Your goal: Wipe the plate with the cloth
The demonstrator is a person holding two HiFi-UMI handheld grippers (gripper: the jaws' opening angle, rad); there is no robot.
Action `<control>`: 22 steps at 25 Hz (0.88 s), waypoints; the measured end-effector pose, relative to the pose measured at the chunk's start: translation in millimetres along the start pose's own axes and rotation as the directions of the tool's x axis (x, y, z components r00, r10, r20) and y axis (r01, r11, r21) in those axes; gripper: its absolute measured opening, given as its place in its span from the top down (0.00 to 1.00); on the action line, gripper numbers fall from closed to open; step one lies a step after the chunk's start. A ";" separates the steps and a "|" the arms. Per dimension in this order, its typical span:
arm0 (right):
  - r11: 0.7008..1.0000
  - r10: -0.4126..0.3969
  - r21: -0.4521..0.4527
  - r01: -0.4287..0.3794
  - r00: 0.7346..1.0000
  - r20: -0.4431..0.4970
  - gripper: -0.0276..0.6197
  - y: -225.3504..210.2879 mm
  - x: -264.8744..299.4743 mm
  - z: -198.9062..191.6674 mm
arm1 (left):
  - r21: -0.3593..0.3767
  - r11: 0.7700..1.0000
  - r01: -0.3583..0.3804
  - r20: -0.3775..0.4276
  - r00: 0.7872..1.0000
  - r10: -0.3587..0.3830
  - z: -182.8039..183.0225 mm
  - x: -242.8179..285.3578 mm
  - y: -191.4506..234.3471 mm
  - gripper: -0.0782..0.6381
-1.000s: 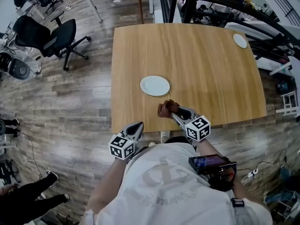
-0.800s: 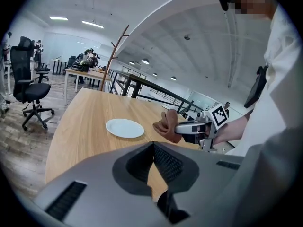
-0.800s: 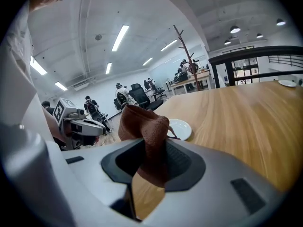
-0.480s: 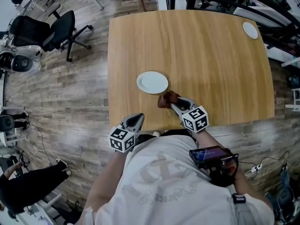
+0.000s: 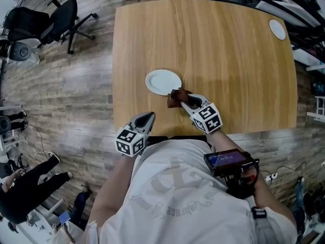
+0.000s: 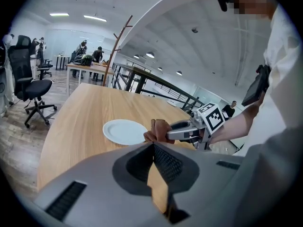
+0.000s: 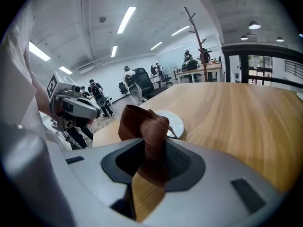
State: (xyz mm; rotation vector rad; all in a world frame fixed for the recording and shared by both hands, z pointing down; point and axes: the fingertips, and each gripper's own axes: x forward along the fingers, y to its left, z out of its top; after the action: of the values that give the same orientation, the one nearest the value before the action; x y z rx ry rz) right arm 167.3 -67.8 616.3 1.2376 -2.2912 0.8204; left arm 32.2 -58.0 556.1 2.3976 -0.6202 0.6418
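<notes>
Cloth (image 5: 174,96), pinched in the right gripper (image 5: 183,99), has moved up to the plate (image 5: 162,81), so wiping looks ready to start; left gripper (image 5: 145,119) waits behind, jaws pressed together, empty.

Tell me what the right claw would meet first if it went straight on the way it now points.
Probably the white plate: the right claw, shut on the brown cloth, points at its near rim, so the cloth's bunched end would likely touch it first. Depth is unclear.
</notes>
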 end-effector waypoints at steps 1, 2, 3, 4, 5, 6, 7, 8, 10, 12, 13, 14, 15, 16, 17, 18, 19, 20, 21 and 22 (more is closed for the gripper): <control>1.000 -0.003 -0.009 0.003 1.000 -0.013 0.76 -1.4 0.9 0.0 | -0.009 1.000 0.005 0.004 1.000 -0.005 -0.2 2.1 1.1 0.88; 1.000 -0.007 -0.017 0.007 1.000 -0.026 0.76 -2.4 2.1 -0.2 | -0.021 1.000 0.010 0.008 1.000 -0.010 -1.6 3.7 2.8 0.88; 1.000 -0.013 -0.022 0.013 0.999 -0.038 0.76 -3.7 4.3 -0.7 | -0.033 0.999 0.016 0.010 1.000 -0.016 -3.7 4.6 5.4 0.88; 1.000 -0.023 -0.021 0.022 0.999 -0.048 0.76 -5.8 6.9 -1.3 | -0.042 0.999 0.022 0.010 1.000 -0.021 -5.6 5.2 8.4 0.88; 0.999 -0.038 -0.018 0.037 0.998 -0.058 0.76 -9.3 9.3 -2.0 | -0.048 0.998 0.027 0.010 1.000 -0.027 -6.9 5.7 11.3 0.88; 0.998 -0.056 -0.014 0.055 0.996 -0.066 0.76 -14.2 10.4 -2.2 | -0.050 0.998 0.032 0.010 0.999 -0.031 -7.3 6.6 14.0 0.88; 0.997 -0.076 -0.012 0.075 0.994 -0.073 0.76 -19.9 9.8 -1.7 | -0.051 0.998 0.034 0.011 0.999 -0.034 -6.8 8.1 16.2 0.88; 0.996 -0.094 -0.013 0.093 0.992 -0.079 0.76 -25.7 7.9 -0.5 | -0.052 0.998 0.037 0.014 0.999 -0.036 -5.4 10.1 18.0 0.88; 0.992 -0.124 -0.022 0.123 0.988 -0.090 0.76 -35.1 3.4 3.2 | -0.054 0.998 0.044 0.025 0.999 -0.043 -1.6 14.1 21.6 0.88; 0.989 -0.147 -0.035 0.144 0.983 -0.107 0.76 -41.1 3.1 6.8 | -0.065 0.996 0.057 0.040 0.998 -0.055 1.4 16.4 27.9 0.88; 0.987 -0.156 -0.043 0.152 0.981 -0.118 0.76 -43.4 4.8 8.6 | -0.074 0.995 0.064 0.047 0.997 -0.061 2.4 17.3 32.6 0.88; 0.986 -0.165 -0.053 0.160 0.978 -0.130 0.76 -45.4 7.2 10.6 | -0.084 0.994 0.070 0.054 0.996 -0.066 3.4 18.5 38.2 0.88; 0.984 -0.174 -0.064 0.166 0.975 -0.141 0.76 -47.1 9.8 12.7 | -0.093 0.993 0.073 0.058 0.996 -0.067 4.3 20.0 44.6 0.88; 0.982 -0.182 -0.076 0.172 0.971 -0.152 0.76 -48.3 12.3 15.1 | -0.100 0.992 0.071 0.059 0.996 -0.066 5.1 21.9 51.3 0.88; 0.980 -0.188 -0.087 0.176 0.969 -0.162 0.76 -49.1 14.6 17.6 | -0.104 0.992 0.065 0.054 0.997 -0.060 5.4 24.2 58.2 0.88; 0.979 -0.194 -0.098 0.179 0.966 -0.172 0.76 -49.5 16.8 19.9 | -0.105 0.993 0.056 0.045 0.998 -0.051 5.3 26.7 65.2 0.88; 0.977 -0.199 -0.109 0.181 0.963 -0.182 0.76 -49.7 18.9 21.6 | -0.106 0.993 0.045 0.035 0.999 -0.041 5.1 29.2 72.1 0.88; 0.976 -0.203 -0.121 0.182 0.960 -0.193 0.76 -49.5 21.0 22.6 | -0.110 0.993 0.037 0.030 0.999 -0.033 5.4 31.5 78.4 0.88; 0.974 -0.207 -0.133 0.183 0.957 -0.204 0.76 -49.3 22.9 22.9 | -0.116 0.993 0.032 0.030 0.999 -0.029 6.3 33.4 83.9 0.88; 0.972 -0.213 -0.145 0.185 0.953 -0.215 0.76 -49.5 24.4 22.7 | -0.121 0.992 0.032 0.032 0.999 -0.028 7.7 35.3 88.3 0.87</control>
State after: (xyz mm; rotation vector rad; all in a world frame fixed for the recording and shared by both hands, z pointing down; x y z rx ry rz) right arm 194.9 -119.1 628.9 1.2259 -1.9661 0.6983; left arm 13.0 -136.9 606.3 2.3025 -0.6166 0.5403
